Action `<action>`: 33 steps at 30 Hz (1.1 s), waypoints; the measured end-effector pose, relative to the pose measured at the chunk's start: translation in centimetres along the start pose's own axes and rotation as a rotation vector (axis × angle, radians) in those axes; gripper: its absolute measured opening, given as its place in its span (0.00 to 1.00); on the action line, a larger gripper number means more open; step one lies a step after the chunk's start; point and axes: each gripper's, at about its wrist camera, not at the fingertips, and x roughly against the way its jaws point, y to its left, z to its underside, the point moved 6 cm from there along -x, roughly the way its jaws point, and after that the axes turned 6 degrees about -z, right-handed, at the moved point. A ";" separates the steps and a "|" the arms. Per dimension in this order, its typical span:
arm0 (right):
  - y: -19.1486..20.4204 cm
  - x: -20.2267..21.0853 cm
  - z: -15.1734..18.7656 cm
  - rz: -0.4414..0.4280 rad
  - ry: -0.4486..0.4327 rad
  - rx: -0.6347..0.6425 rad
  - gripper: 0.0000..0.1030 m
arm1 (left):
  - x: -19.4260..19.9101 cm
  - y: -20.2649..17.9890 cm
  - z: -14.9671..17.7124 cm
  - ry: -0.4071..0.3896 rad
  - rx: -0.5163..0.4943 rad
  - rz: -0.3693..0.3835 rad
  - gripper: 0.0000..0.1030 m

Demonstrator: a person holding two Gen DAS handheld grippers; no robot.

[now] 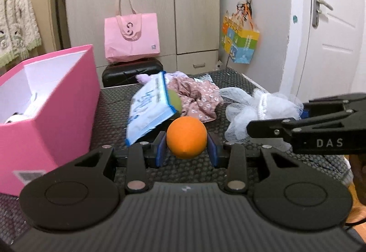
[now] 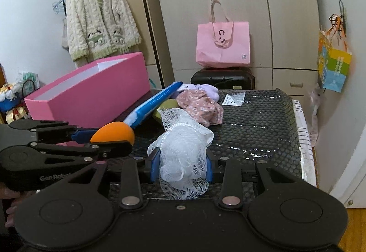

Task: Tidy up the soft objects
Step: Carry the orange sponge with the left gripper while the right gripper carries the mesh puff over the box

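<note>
Holding both loads at once: left gripper [image 1: 186,145] had its fingers closed on the orange ball [image 1: 185,136], right gripper [image 2: 181,166] had its fingers clamped on the white mesh pouf [image 2: 183,153].

Key relation: pink box [image 1: 59,101] sat to the left of both, open top up, on the bench [image 1: 114,101]. Left gripper was the nearer one, box wall just beside it; right gripper was on the far side of the left one, so it'd have to cross over or wait.

Box long axis ran roughly away from the cams, so prob. drop zone = near end, approach from the right wall side.

Ball looked lifted clear of the bench, but hard to confirm from wrist view. Pouf hung loose below the fingers, may drag.

Left on bench w/ no grip: blue-white tissue pack [image 1: 148,110], floral cloth [image 1: 196,96], green item half hidden between them. Something black/white already in the box, can't ID.

Judgement: left goes first, ball into box, then right follows w/ pouf.
</note>
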 end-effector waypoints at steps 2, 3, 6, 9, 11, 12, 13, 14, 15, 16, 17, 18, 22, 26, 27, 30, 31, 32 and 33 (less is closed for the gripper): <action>0.8 0.5 0.2 -0.010 -0.016 -0.020 0.41 | 0.8 0.8 0.1 -0.005 0.017 -0.002 0.35; 1.2 0.7 0.2 -0.015 -0.023 -0.028 0.41 | 1.2 1.1 0.2 -0.004 0.025 -0.003 0.35; 2.8 1.0 0.4 -0.030 -0.032 -0.033 0.41 | 1.9 1.9 0.5 0.003 0.044 -0.002 0.35; 4.7 1.2 0.7 -0.036 -0.031 -0.015 0.41 | 2.9 2.8 1.0 0.002 0.060 -0.001 0.35; 5.9 1.4 0.9 -0.034 -0.032 0.002 0.41 | 3.6 3.4 1.3 -0.002 0.065 -0.005 0.35; 6.4 1.5 1.1 -0.034 -0.032 0.006 0.41 | 3.9 3.6 1.4 -0.001 0.067 -0.007 0.35; 6.9 1.6 1.1 -0.037 -0.029 0.011 0.41 | 4.2 3.9 1.6 0.000 0.070 -0.007 0.35; 7.3 1.7 1.1 -0.038 -0.026 0.015 0.41 | 4.6 4.2 1.7 0.003 0.075 -0.005 0.35; 7.7 1.8 1.2 -0.037 -0.023 0.019 0.41 | 4.9 4.4 1.8 0.006 0.079 -0.003 0.35; 8.1 1.9 1.2 -0.036 -0.020 0.024 0.41 | 5.2 4.6 2.0 0.008 0.082 -0.003 0.35; 8.5 2.0 1.3 -0.037 -0.016 0.029 0.41 | 5.6 4.9 2.2 0.010 0.086 -0.004 0.35; 8.8 2.0 1.3 -0.042 -0.016 0.031 0.41 | 5.9 5.2 2.3 0.010 0.090 -0.005 0.35; 10.3 2.2 1.8 -0.074 -0.017 0.019 0.42 | 6.9 6.1 3.0 0.016 0.104 -0.014 0.35; 11.7 1.9 2.1 -0.094 -0.010 0.003 0.42 | 7.9 7.0 3.3 0.026 0.121 -0.009 0.35; 12.1 1.9 2.1 -0.101 -0.009 0.004 0.42 | 8.1 7.2 3.3 0.027 0.126 -0.006 0.35; 13.2 1.9 1.3 -0.123 -0.008 0.014 0.42 | 9.1 8.3 2.8 0.024 0.133 -0.006 0.35; 13.6 1.8 0.9 -0.133 -0.009 0.020 0.42 | 9.5 8.7 2.5 0.019 0.134 -0.009 0.35; 14.1 1.8 0.5 -0.144 -0.013 0.024 0.42 | 9.8 9.0 2.2 0.013 0.134 -0.014 0.35; 14.5 1.7 0.1 -0.156 -0.017 0.026 0.42 | 10.2 9.4 1.9 0.008 0.135 -0.021 0.35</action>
